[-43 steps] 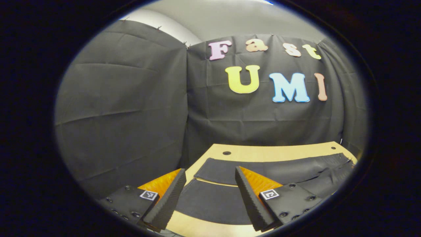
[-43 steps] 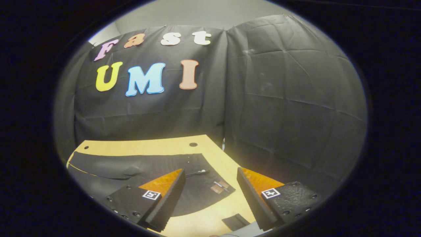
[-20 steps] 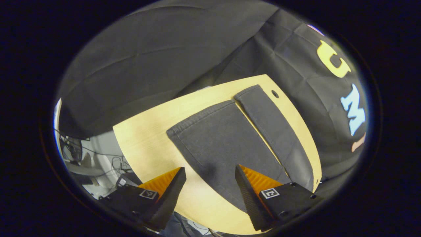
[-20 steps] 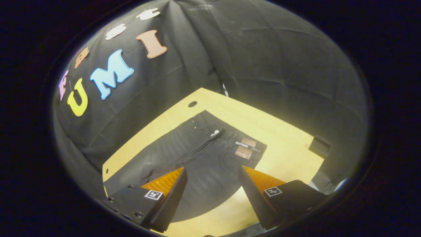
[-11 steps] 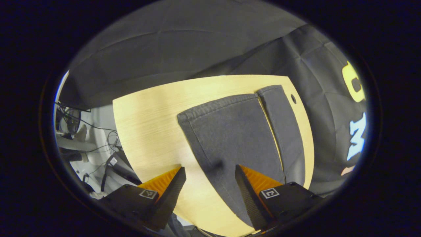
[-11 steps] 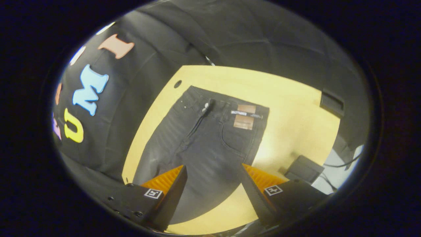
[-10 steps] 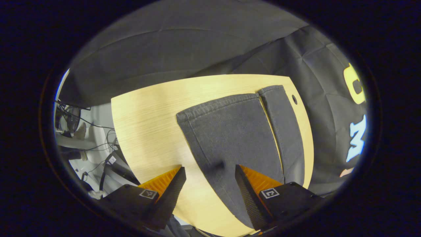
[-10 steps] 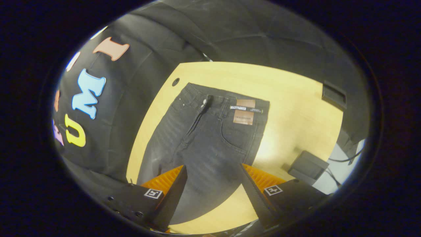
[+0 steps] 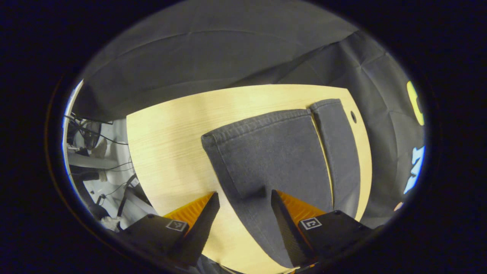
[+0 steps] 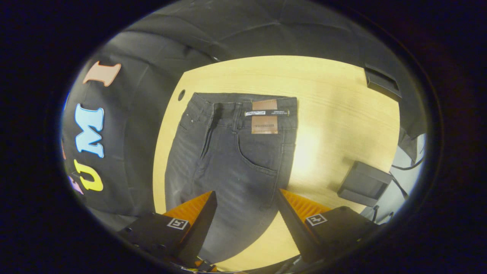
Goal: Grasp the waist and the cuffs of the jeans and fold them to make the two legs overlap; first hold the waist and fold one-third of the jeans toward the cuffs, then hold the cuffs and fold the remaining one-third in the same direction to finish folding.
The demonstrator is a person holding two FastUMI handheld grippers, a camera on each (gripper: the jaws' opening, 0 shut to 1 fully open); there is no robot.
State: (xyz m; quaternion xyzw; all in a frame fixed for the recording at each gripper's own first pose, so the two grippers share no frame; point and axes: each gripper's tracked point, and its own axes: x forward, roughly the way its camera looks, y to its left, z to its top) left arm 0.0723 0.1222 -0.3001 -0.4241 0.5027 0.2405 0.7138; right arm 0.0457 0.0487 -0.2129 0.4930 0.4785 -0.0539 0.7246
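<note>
Hovering above jeans (image 10: 232, 152) lying flat on bench (image 9: 171, 144); both legs apart. Left hand-held gripper (image 9: 243, 224) spread over cuffs (image 9: 258, 121), right hand-held gripper (image 10: 245, 224) spread over waist (image 10: 243, 104). Judging first fold pending; next: descending, pinching near edges.

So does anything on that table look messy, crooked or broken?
Nothing stands out. The jeans lie flat on the table, legs side by side with a thin gap at the cuffs, unfolded. A small dark box sits beside them.
</note>
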